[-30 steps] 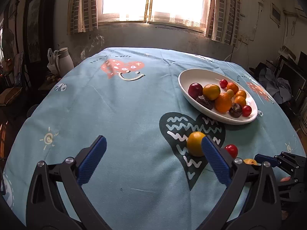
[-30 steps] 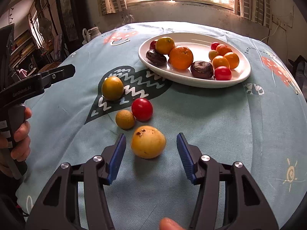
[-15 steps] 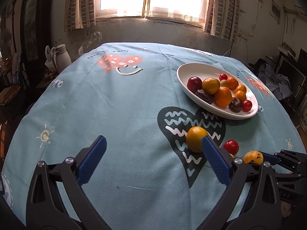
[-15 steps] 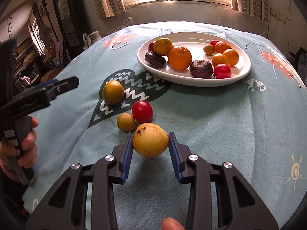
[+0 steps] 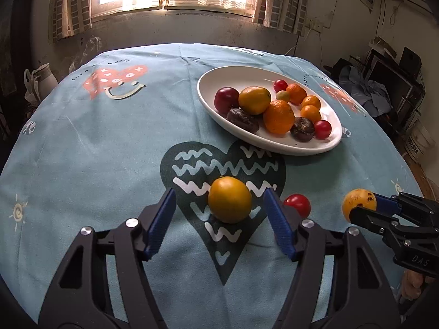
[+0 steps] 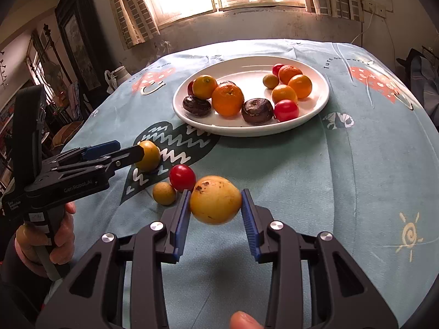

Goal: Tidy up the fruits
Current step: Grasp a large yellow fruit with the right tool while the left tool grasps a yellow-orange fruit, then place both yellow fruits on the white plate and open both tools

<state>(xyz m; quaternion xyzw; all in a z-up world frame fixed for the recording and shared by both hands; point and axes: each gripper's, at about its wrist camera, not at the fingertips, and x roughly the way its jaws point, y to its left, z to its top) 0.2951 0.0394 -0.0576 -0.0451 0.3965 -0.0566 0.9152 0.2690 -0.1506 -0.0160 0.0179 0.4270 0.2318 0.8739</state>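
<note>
My right gripper (image 6: 215,201) is shut on a spotted yellow fruit (image 6: 216,200) and holds it above the cloth; the fruit also shows in the left wrist view (image 5: 358,203). My left gripper (image 5: 219,208) is open around a yellow-orange fruit (image 5: 230,199) that sits on the dark heart print, its pads apart from it. A red tomato (image 6: 182,177) and a small tan fruit (image 6: 164,193) lie on the cloth between the two grippers. A white oval plate (image 6: 315,109) with several fruits stands further back.
The round table has a light blue printed cloth (image 5: 96,142). A white jug (image 5: 41,78) stands off the table's far left edge. Clutter and furniture stand at the right (image 5: 384,87). A window lights the wall behind.
My right gripper closed on the spotted yellow fruit and lifted it off the cloth. My left gripper moved forward and right so its open jaws now straddle the yellow-orange fruit.
</note>
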